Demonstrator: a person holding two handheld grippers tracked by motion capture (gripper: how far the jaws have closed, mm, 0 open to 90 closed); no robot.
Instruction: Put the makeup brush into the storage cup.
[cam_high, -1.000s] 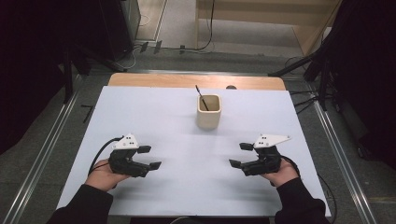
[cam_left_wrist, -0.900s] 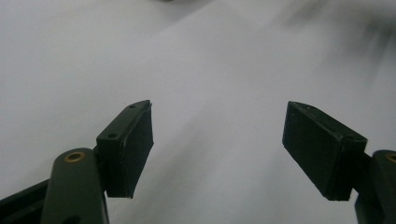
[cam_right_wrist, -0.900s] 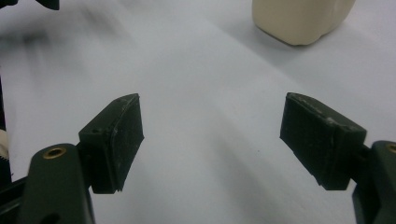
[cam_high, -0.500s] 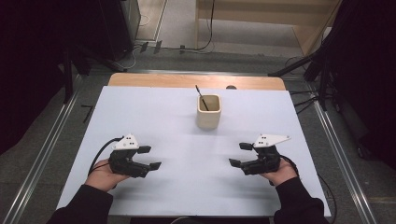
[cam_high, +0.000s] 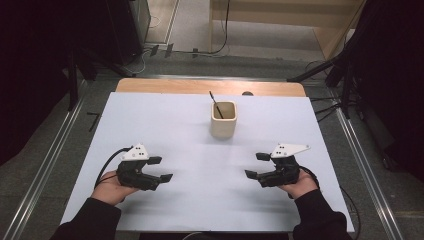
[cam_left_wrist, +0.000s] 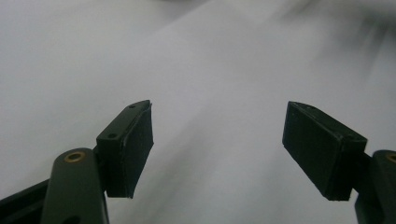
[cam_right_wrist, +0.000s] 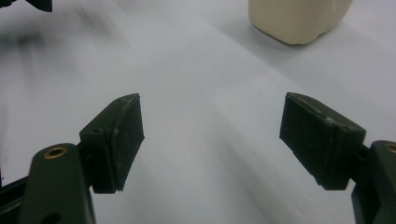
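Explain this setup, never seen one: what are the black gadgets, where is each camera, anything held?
There is no robot arm. A person holds a hand-held tool with two black fingers in each hand: the left gripper and the right gripper. The high view looks down from above the person's side of the white table. The other two pictures come from cameras riding on each gripper, looking along its fingers. A cream cup with a thin dark stick in it stands mid-table, apart from both grippers. Both grippers are open and hold nothing.
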